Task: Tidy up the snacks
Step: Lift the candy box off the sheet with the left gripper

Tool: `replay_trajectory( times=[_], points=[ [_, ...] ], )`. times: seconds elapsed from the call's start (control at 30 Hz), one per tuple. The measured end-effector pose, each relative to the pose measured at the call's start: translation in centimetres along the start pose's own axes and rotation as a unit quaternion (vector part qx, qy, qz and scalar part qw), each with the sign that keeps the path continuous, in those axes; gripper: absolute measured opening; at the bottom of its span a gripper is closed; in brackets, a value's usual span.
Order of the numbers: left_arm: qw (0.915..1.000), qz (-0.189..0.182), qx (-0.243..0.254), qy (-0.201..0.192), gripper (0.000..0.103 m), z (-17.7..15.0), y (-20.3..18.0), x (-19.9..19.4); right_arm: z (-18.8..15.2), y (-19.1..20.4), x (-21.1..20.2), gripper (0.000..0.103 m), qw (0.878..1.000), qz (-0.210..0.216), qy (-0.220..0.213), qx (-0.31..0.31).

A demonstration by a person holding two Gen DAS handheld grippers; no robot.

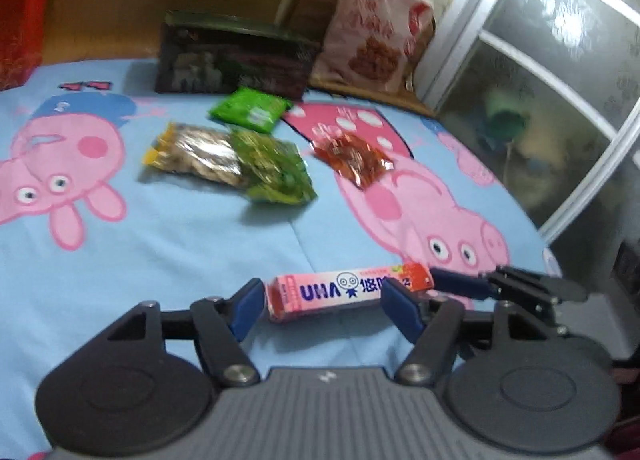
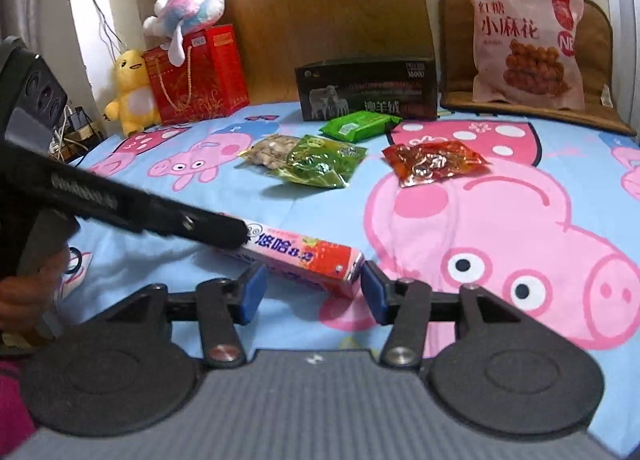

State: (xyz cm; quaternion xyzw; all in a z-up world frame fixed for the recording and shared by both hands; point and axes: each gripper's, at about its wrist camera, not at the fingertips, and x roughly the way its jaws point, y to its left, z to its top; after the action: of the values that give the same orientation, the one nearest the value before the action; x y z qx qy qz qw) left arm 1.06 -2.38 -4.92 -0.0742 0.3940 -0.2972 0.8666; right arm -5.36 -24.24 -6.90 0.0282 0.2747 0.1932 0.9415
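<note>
A long pink UHA candy box (image 1: 348, 290) lies on the blue Peppa Pig sheet (image 1: 160, 252), also in the right wrist view (image 2: 304, 256). My left gripper (image 1: 322, 306) is open with the box's left part between its blue pads. My right gripper (image 2: 314, 292) is open around the box's strawberry end; it shows at right in the left view (image 1: 460, 284). Farther off lie a peanut pack (image 2: 272, 150), a green pack (image 2: 324, 160), a second green pack (image 2: 360, 124) and a red pack (image 2: 434, 160).
A dark box (image 2: 368, 88) stands at the back. A big pink snack bag (image 2: 524, 40) leans on a brown cushion (image 2: 600, 60). A red gift bag (image 2: 196, 72) and plush toys (image 2: 132, 92) sit back left. A glazed door (image 1: 560, 80) is at right.
</note>
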Motion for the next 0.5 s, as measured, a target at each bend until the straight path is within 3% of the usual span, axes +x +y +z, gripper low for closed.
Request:
replay_trajectory(
  times=[0.17, 0.27, 0.37, 0.5],
  points=[
    [0.9996, -0.011, -0.025, -0.010, 0.067, 0.8, 1.7, -1.5, -0.7, 0.1, 0.2, 0.055, 0.999, -0.011, 0.003, -0.039],
    [0.9997, -0.015, -0.007, 0.017, 0.064, 0.5, 1.0, 0.0, -0.8, 0.1, 0.5, 0.055, 0.999, -0.006, 0.004, -0.039],
    [0.9989, -0.020, 0.005, 0.043, 0.054, 0.1, 0.5, 1.8, -0.8, 0.1, 0.8, 0.055, 0.999, -0.007, 0.003, -0.039],
    [0.9989, -0.013, 0.027, 0.037, 0.053, -0.1, -0.5, 2.6, -0.8, -0.1, 0.8, 0.054, 0.999, -0.024, 0.001, -0.044]
  ],
)
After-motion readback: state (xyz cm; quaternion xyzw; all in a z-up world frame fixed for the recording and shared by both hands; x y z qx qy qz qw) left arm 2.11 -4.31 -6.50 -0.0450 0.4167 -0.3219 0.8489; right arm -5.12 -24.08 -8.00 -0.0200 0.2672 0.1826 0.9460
